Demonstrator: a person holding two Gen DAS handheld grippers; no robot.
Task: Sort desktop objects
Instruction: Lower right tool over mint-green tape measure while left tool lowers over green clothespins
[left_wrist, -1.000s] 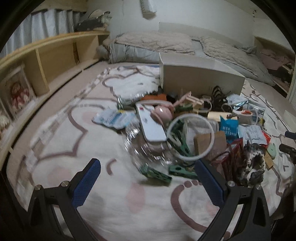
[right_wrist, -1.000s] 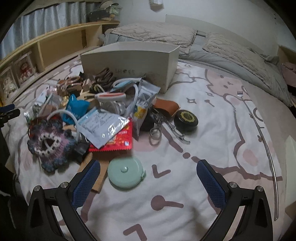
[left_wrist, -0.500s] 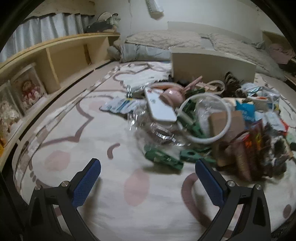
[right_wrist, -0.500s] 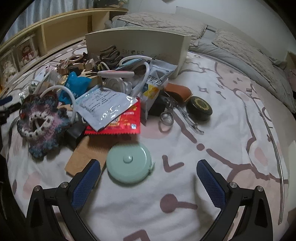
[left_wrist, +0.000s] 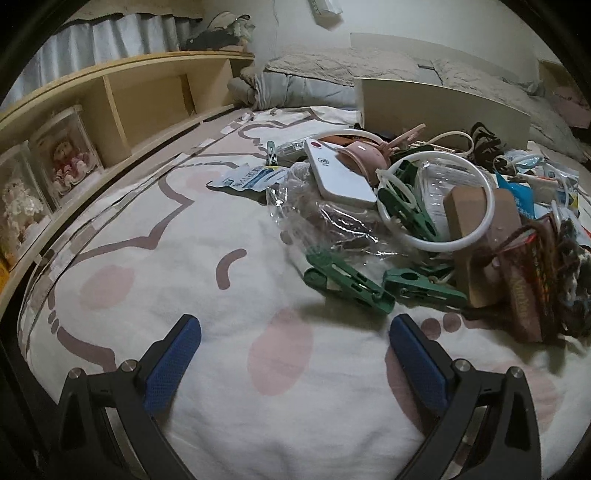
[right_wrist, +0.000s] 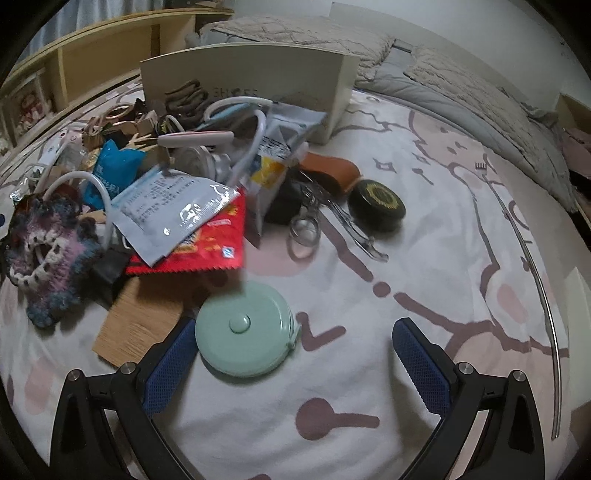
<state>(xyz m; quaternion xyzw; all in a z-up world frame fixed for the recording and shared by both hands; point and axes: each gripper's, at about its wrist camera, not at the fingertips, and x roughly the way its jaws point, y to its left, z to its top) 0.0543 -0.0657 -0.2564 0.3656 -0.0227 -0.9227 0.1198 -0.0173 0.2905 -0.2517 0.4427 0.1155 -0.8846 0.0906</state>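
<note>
1. Evidently the sorting has barely begun; the pile of clutter (right_wrist: 177, 192) lies heaped on the bedspread (right_wrist: 424, 229) in front of the cream box (right_wrist: 243, 81), and nothing can be seen sorted away.
2. The right gripper (right_wrist: 295, 354) is spread wide and empty; the mint tape measure (right_wrist: 245, 328) lies between its fingers, touching the left one (right_wrist: 171, 363).
3. The left gripper (left_wrist: 295, 350) also gapes empty; the green clothes pegs (left_wrist: 347, 282) lie just ahead, near the pile's edge.

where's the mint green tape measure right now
In the right wrist view, the mint green tape measure lies on the bedsheet at lower centre-left, beside the right gripper's left finger, just below the red snack packet.
</note>
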